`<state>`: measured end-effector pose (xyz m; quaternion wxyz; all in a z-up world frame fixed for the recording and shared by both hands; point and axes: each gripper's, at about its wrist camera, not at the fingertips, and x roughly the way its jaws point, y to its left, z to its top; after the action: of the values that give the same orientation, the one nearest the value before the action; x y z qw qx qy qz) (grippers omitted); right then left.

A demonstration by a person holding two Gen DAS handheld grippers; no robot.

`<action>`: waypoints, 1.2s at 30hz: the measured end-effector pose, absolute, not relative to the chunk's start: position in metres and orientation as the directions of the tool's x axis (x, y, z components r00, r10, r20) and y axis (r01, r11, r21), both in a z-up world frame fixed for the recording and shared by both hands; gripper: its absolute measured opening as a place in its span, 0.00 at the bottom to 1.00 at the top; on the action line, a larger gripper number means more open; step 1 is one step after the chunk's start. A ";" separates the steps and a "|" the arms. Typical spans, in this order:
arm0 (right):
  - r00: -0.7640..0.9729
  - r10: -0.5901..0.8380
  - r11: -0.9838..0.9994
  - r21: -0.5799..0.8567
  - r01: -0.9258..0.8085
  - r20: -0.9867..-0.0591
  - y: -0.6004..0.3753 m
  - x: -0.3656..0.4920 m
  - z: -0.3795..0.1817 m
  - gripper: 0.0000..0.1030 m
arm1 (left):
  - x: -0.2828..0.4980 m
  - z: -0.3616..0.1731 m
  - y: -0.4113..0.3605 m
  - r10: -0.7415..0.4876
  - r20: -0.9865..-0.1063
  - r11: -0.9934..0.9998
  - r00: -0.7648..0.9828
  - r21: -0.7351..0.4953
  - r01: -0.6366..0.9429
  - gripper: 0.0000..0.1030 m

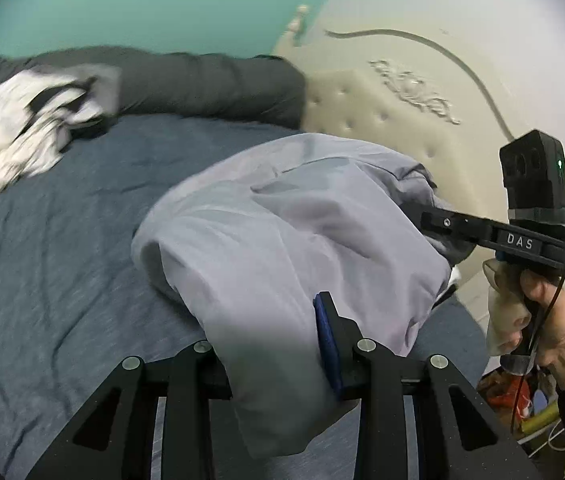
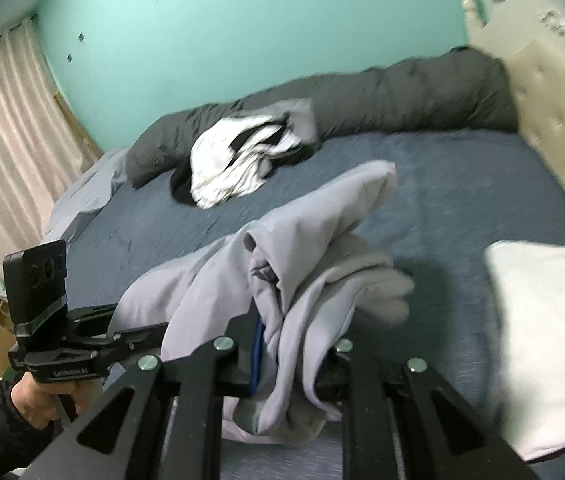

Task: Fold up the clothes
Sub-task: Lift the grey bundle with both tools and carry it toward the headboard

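The gray shirt point(image 1: 282, 224) hangs bunched above the blue bed point(image 1: 62, 260), pinched at two spots. The left gripper point(image 1: 282, 344) has its jaws pressed on one fold. The right gripper point(image 2: 290, 360) has its jaws squeezed on another fold. A black and white pile of clothes point(image 2: 234, 160) lies at 11 o'clock from the shirt, by the dark bolster point(image 2: 402, 92).

Pale lilac-grey garment point(image 1: 282, 220); blue-grey bedsheet point(image 1: 62, 248); teal wall point(image 2: 242, 32).
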<state>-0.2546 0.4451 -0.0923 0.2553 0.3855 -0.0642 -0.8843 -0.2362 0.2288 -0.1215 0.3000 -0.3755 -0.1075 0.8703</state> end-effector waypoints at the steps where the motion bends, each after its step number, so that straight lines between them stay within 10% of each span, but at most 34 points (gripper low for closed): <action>1: -0.588 -0.492 -0.867 0.303 0.395 -0.642 0.460 -0.253 -0.082 0.15 | -0.237 -0.113 0.244 0.611 -0.581 -0.790 -0.537 -0.407 -0.458 0.34; 16: -0.808 -0.303 -0.952 0.191 0.238 -0.505 0.677 -0.247 0.002 0.15 | -0.276 -0.030 0.475 0.669 -0.479 -0.727 -0.568 -0.266 -0.632 0.34; 36: -0.707 -0.281 -0.928 0.372 0.027 -0.649 0.789 -0.230 -0.166 0.15 | -0.265 -0.173 0.543 0.707 -0.582 -0.678 -0.401 -0.397 -0.619 0.34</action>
<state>-0.2305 0.7889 -0.1659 0.0847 0.3733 -0.1698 -0.9081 -0.2653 0.5428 -0.1729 0.3971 -0.3766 -0.0585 0.8349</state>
